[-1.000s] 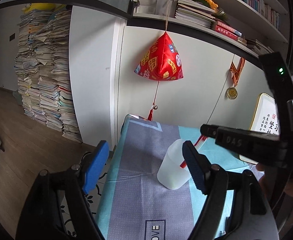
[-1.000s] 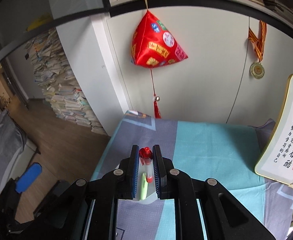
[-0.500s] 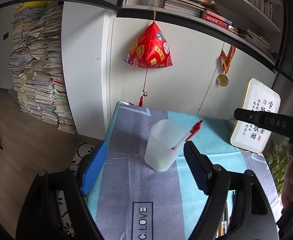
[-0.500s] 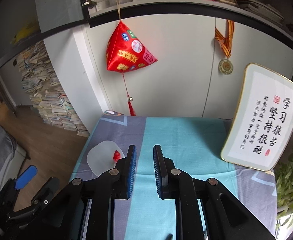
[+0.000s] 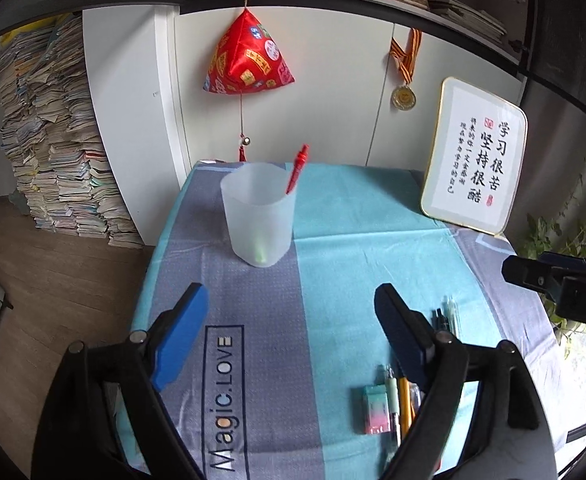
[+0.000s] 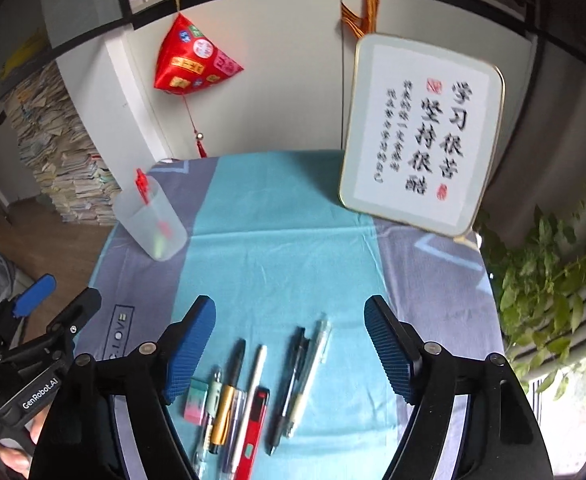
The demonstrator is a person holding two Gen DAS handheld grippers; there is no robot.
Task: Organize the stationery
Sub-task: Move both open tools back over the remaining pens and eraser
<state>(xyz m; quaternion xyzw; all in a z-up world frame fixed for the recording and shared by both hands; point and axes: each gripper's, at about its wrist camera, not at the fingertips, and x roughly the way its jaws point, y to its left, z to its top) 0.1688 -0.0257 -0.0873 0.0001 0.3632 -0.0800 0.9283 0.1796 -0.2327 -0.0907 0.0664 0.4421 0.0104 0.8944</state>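
- The left gripper hovers over the tablecloth, its jaws spread wide and holding nothing.
- The right gripper, jaws also wide apart, hangs above a row of pens and an eraser.
- A frosted cup stands well apart from them, with a red pen leaning inside.
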